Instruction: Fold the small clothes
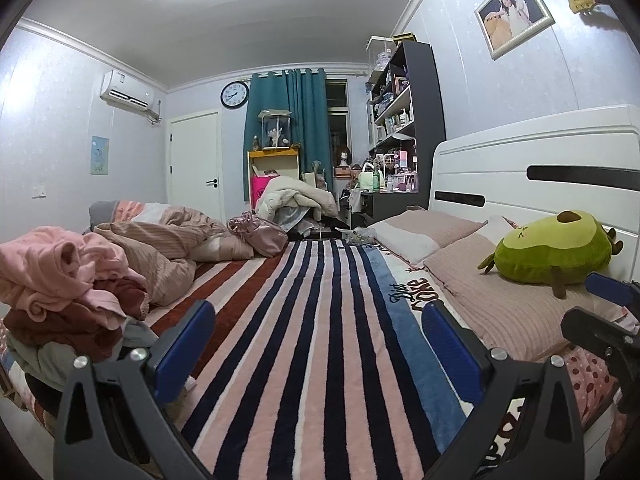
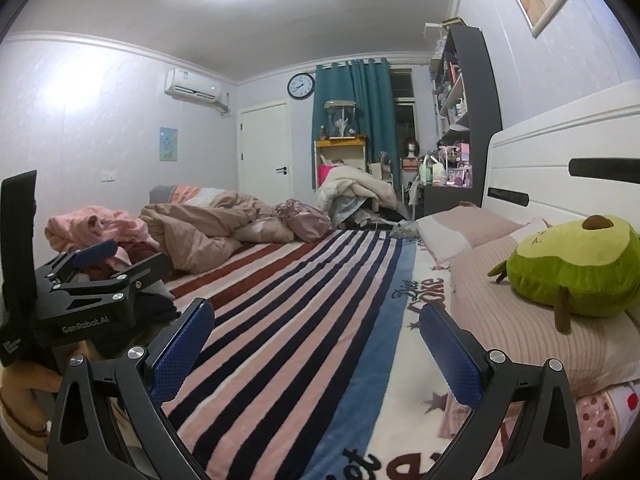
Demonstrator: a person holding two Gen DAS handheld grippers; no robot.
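Both my left gripper (image 1: 318, 346) and right gripper (image 2: 316, 344) hang spread wide, empty, over the striped blanket (image 1: 304, 320) — clothes pile (image 1: 68, 292) sits left; grabbing blindly risks snagging several garments together

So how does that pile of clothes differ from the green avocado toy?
The pile of clothes is pink and dark red, crumpled and shapeless, on the bed's left side. The avocado toy is green, one rounded plump piece, resting on a pillow by the headboard. Both are soft and untouched.

Your black left claw with blue pads (image 1: 318, 346) and matching right claw (image 2: 316, 346) both gape wide, holding nothing, side by side.
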